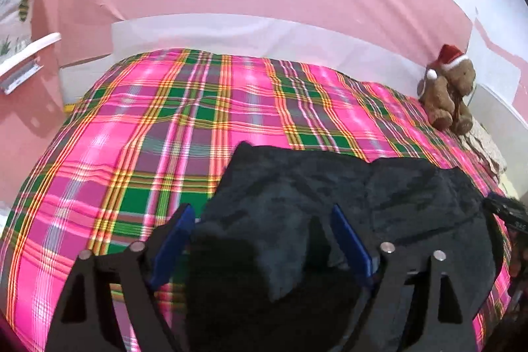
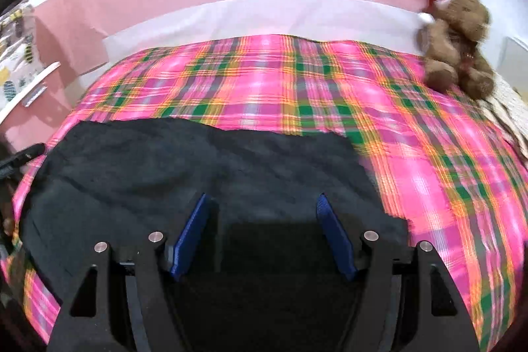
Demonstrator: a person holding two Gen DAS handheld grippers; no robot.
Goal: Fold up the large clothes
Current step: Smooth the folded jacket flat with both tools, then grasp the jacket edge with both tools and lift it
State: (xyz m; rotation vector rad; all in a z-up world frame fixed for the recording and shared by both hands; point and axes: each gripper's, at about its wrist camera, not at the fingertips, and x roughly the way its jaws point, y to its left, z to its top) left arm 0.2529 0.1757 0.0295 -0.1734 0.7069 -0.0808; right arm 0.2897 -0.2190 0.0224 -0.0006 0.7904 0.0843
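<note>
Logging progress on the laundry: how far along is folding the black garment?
Done: the black garment lies bunched on the plaid bedspread, possibly part-folded. In hand: nothing; the left gripper and right gripper are open above it. Left: grasping and folding.

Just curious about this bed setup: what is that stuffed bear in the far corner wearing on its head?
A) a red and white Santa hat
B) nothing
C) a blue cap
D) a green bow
A: the teddy bear sitting at the far right of the plaid bedspread wears a red hat with white trim.
</note>
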